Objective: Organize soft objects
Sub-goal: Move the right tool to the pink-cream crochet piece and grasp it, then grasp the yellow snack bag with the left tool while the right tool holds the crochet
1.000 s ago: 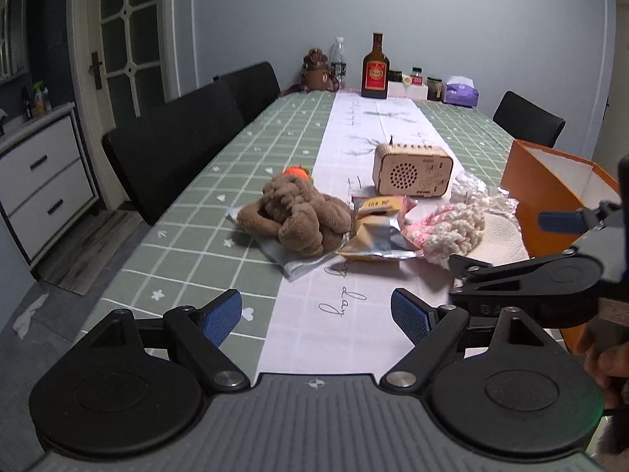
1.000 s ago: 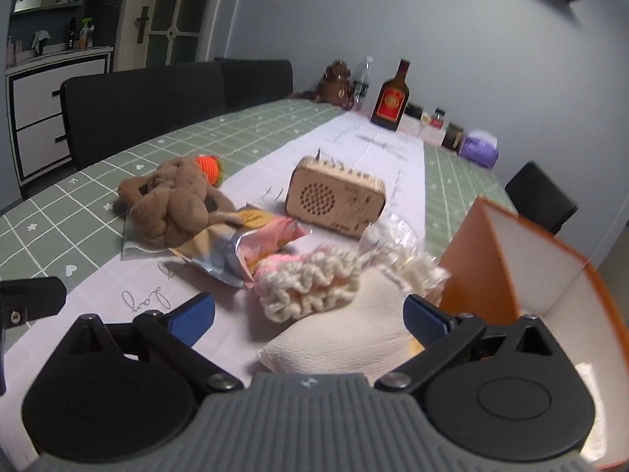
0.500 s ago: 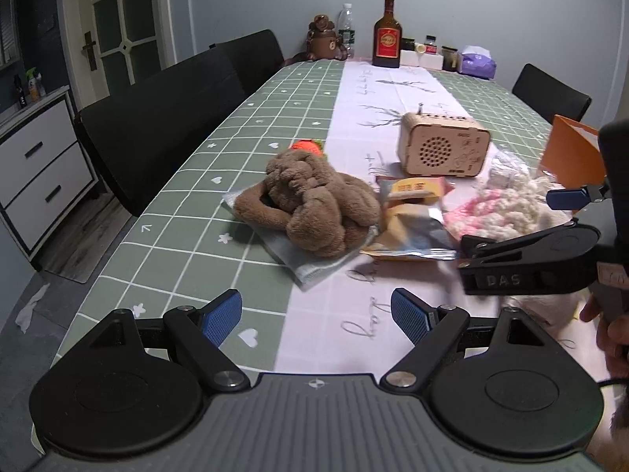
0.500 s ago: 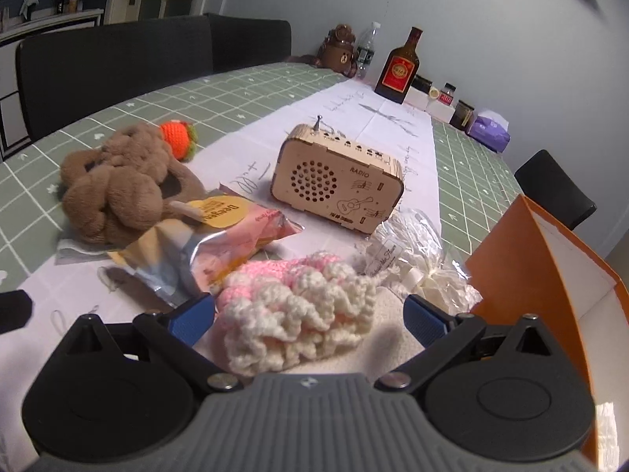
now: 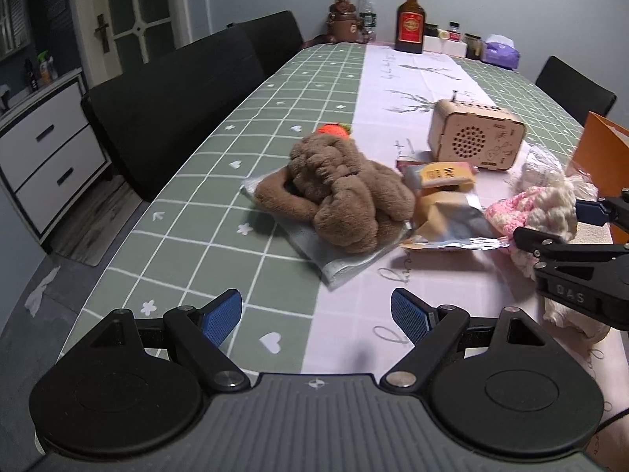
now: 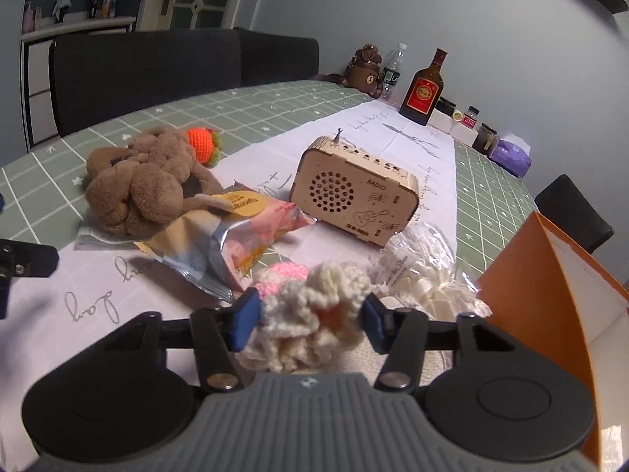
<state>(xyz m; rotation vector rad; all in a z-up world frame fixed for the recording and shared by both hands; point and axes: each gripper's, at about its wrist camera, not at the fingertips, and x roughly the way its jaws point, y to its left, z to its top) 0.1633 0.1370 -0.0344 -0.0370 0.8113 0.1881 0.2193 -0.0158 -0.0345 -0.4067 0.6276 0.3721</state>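
Nearest in the right wrist view, the right claw [image 6: 308,324] has its blue pads on either side of the cream and pink crocheted piece [image 6: 310,314]. Its jaws are closing, and the pads already press into the yarn at both sides. The crocheted piece lies on a pale folded cloth [image 5: 566,314] close to the near edge of the counter [image 5: 196,236]. Whether it has lifted off that cloth is hard to tell from this angle.

The left claw [image 5: 316,316] hangs over the near edge with its jaws wide apart and nothing between them. It sits over the seam where the green checked cover meets the white runner [image 5: 409,74].

Just beyond the crocheted piece, toward the right edge, lies a clear bag of white cubes [image 6: 424,279]. An open orange box [image 6: 550,295] stands beside it, at the right edge. Left of the crocheted piece, a foil snack packet [image 6: 224,236] rests on the runner. Its far corner touches the brown plush toy [image 5: 342,192]. The plush toy is slumped on a silvery wrapper [image 5: 338,263] near the middle of the counter. A small orange crocheted fruit [image 5: 334,129] sits just behind the plush toy.

A wooden radio [image 6: 354,192] stands upright on the runner behind the snack packet. At the far edge stand a brown bear figure [image 5: 346,19], a water bottle [image 5: 368,11] and a dark liquor bottle [image 5: 411,19]. Black chairs [image 5: 177,94] line the left edge.
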